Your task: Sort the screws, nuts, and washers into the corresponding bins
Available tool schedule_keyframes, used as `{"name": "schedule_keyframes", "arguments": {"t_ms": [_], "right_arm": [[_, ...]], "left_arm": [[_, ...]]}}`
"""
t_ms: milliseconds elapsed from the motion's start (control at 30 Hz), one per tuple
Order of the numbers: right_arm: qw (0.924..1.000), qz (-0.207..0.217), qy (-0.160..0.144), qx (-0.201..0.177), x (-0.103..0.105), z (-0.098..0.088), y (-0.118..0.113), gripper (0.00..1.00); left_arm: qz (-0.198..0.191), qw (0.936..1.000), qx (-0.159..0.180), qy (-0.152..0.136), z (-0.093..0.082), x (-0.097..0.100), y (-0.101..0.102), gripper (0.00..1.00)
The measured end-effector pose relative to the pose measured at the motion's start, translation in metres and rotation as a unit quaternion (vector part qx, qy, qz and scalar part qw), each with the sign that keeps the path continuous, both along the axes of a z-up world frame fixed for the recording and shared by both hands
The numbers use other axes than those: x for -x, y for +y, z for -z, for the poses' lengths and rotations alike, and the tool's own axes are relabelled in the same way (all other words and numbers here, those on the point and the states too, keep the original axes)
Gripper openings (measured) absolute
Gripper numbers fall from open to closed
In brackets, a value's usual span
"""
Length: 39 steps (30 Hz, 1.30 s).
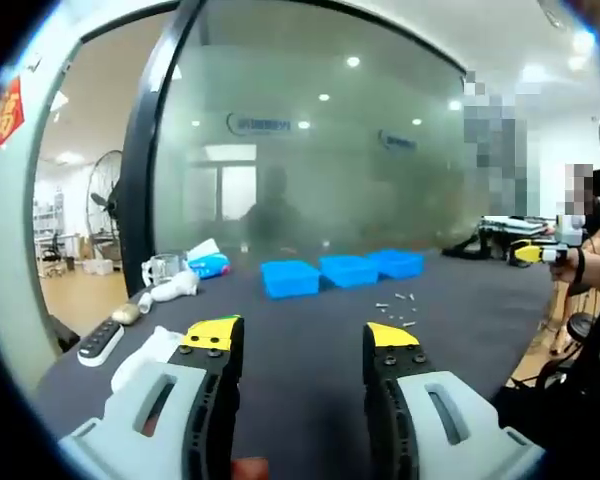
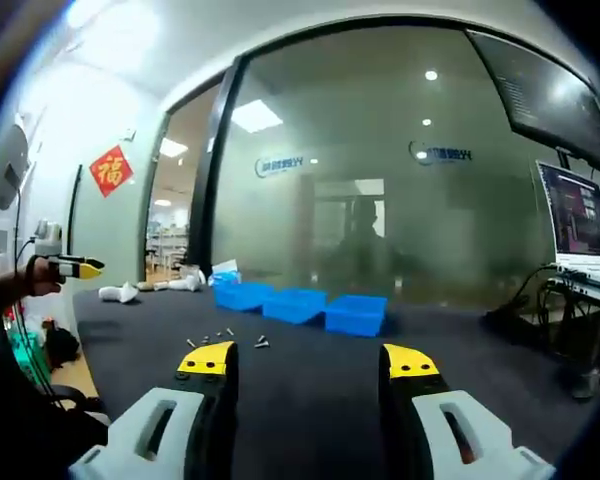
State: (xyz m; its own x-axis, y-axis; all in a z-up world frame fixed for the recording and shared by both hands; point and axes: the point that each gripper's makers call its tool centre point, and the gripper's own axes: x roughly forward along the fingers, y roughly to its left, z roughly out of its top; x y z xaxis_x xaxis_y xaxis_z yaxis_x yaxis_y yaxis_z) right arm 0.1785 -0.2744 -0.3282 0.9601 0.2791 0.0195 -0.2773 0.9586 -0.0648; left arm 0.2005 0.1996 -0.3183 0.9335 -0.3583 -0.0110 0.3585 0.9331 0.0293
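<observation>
Three blue bins (image 1: pixel 342 271) stand in a row on the dark table (image 1: pixel 300 340), also seen as blue bins (image 2: pixel 298 303) in the right gripper view. Small metal screws, nuts and washers (image 1: pixel 398 307) lie scattered in front of them; the same loose parts (image 2: pixel 225 339) show in the right gripper view. My left gripper (image 1: pixel 302 345) is open, held well back from the parts with nothing between its yellow-tipped fingers. My right gripper (image 2: pixel 308 360) is open too, empty, above the table short of the bins. The other gripper (image 1: pixel 540 251) enters at the far right, held by a hand.
A remote (image 1: pixel 101 340), a white cloth (image 1: pixel 172 289), a glass mug (image 1: pixel 160 268) and a blue-white packet (image 1: pixel 209 262) lie at the table's left end. A glass wall (image 1: pixel 310 140) stands behind. A laptop (image 2: pixel 580 225) and cables sit at the right.
</observation>
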Motion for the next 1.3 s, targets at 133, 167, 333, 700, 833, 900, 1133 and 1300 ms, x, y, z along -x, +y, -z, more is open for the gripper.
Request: {"name": "schedule_keyframes", "arguments": {"t_ms": [133,167,333,700,833,900,1133,1300], "right_arm": [[1.0000,0.000,0.000,-0.001,0.000,0.000,0.000,0.53],[1.0000,0.001,0.001,0.000,0.000,0.001,0.000,0.53],[1.0000,0.001,0.002,-0.001,-0.001,0.002,0.000,0.53],[0.9999,-0.004,0.009,0.002,-0.001,0.007,0.001,0.53],[0.9993,-0.037,0.008,0.003,0.002,0.009,0.012,0.53],[0.9987,-0.047,0.018,0.005,0.003,0.013,0.016,0.54],[0.9975,-0.066,0.026,0.003,0.004,0.019,0.021,0.55],[0.9968,-0.074,0.031,-0.001,0.005,0.018,0.021,0.55]], "left_arm": [[0.002,1.0000,-0.002,-0.001,-0.001,0.000,-0.001,0.46],[0.002,1.0000,-0.002,-0.001,0.000,0.000,-0.002,0.46],[0.003,1.0000,-0.001,0.000,0.001,0.000,-0.002,0.46],[0.006,1.0000,0.000,0.004,0.004,-0.001,-0.002,0.46],[0.012,0.9999,-0.002,0.007,0.007,-0.001,-0.004,0.47],[0.017,0.9998,-0.001,0.011,0.010,-0.002,-0.005,0.47],[0.056,0.9979,-0.003,0.032,0.019,0.000,-0.014,0.47],[0.072,0.9966,-0.013,0.037,0.020,0.002,-0.019,0.47]]}}
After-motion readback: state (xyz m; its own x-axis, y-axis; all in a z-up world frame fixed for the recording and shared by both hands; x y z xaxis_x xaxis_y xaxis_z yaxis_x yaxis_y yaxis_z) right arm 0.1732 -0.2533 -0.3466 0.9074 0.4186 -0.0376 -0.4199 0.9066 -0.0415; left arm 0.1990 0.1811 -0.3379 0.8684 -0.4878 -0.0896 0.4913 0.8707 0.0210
